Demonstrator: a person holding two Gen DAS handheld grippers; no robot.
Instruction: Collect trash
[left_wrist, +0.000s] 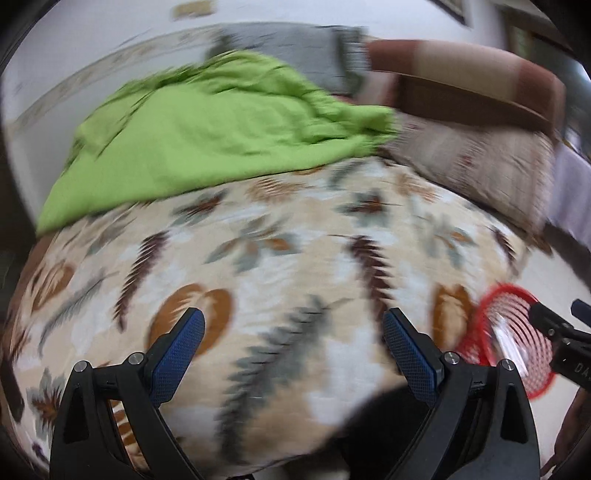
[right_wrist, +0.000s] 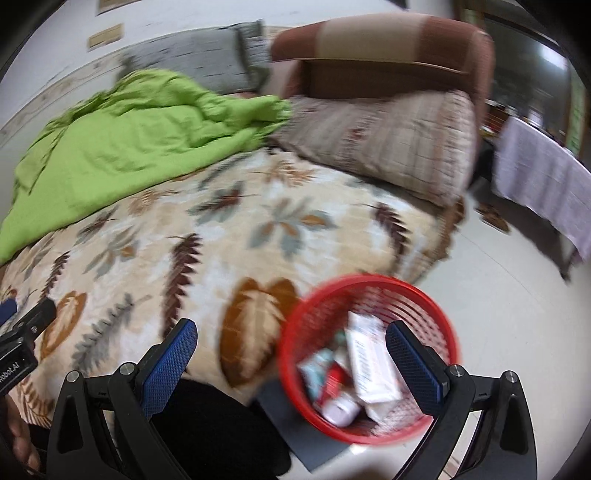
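From the left wrist camera, the left gripper (left_wrist: 293, 325) is spread wide and holds nothing, poised above a bed (left_wrist: 280, 258) covered in a leaf-patterned spread, with a crumpled green blanket (left_wrist: 207, 136) farther back and a red mesh basket (left_wrist: 513, 336) at the right edge beside the bed. From the right wrist camera, the right gripper (right_wrist: 291, 338) is also spread wide and empty, hanging over the red mesh basket (right_wrist: 369, 284), which stands on the floor (right_wrist: 509, 295) just beside the bed (right_wrist: 207, 236) and contains the trash (right_wrist: 354, 373): blurred white and red packets.
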